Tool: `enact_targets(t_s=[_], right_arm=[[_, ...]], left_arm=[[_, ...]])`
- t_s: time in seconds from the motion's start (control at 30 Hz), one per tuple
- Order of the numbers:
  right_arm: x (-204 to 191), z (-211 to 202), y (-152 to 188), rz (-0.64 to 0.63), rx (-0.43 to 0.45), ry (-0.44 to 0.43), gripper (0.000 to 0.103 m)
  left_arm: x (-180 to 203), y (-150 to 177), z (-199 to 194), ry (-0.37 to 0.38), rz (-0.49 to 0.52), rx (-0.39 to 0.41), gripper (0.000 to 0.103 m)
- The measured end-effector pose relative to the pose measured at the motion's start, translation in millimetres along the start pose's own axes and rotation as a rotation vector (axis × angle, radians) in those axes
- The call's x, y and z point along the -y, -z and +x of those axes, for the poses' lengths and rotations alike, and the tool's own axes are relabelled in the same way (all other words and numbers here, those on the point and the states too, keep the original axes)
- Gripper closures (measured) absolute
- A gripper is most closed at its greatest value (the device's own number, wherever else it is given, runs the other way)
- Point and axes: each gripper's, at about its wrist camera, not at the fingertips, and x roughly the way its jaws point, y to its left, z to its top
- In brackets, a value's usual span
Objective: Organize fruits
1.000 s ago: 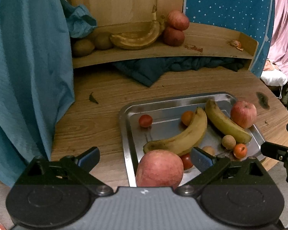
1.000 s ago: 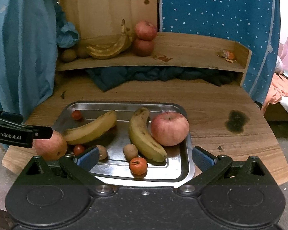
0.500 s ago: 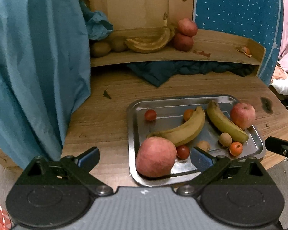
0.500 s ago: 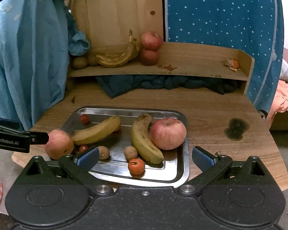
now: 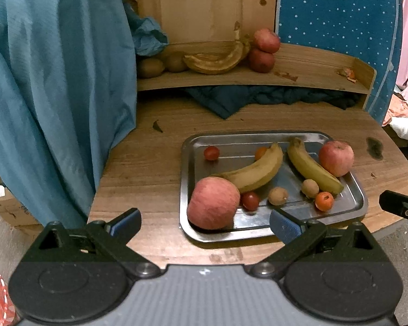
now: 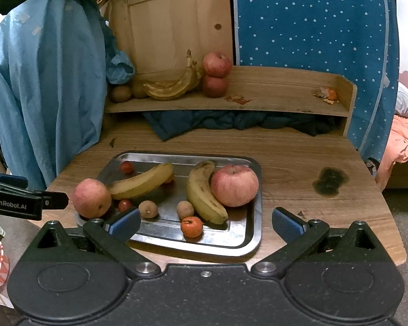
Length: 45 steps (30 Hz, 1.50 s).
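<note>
The left claw (image 5: 204, 221) is spread wide with nothing between its blue pads, held low in front of the near edge of the metal tray (image 5: 357, 190); the right claw (image 6: 205, 221) is likewise spread wide and empty, just in front of the tray's near rim. Taking the tray as landmark, it holds 2 apples: the near-left apple (image 5: 213, 203) sits in its near left corner, touching the rim, and the right apple (image 5: 336, 158) leans against the right banana (image 5: 311, 166) by the right rim. There are 2 bananas, the other being the left banana (image 5: 255, 172) lying across the middle. 2 small brown kiwis (image 5: 278, 195) lie toward the near side, 2 red cherry tomatoes are visible, 1 at the far left (image 5: 211, 153) and 1 beside the near-left apple, and 1 small orange fruit (image 5: 324, 201) sits near the front right. Another orange fruit (image 5: 260, 152) is half hidden behind the left banana, so its kind is hard to tell. Behind the tray, a wooden shelf (image 6: 285, 97) carries 2 stacked apples, a browned banana bunch (image 6: 171, 87) of unclear count, 2 kiwis, and some peel scraps at its right end. The tray rests on a wooden table (image 6: 299, 163) with a dark stain to the tray's right. A dark blue cloth (image 6: 231, 121) is bunched under the shelf, a light blue cloth (image 5: 54, 95) hangs left, and a dotted blue fabric (image 6: 312, 27) stands behind.
</note>
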Motion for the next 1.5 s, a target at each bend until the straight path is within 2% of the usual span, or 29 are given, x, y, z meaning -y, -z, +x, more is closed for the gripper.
enact_targets(t_s=[0.93,1.5], right_arm=[[16.6,-43.3,35.6,-0.016,-0.003,-0.08,0.001],[14.7,-51.3,32.3,-0.006,0.032,-0.08,0.001]], left_arm=[[31.0,51.2,-39.8,-0.06,-0.036,-0.015,0.0],[30.7,48.5,-44.5,-0.063,-0.039,0.004,0.0]])
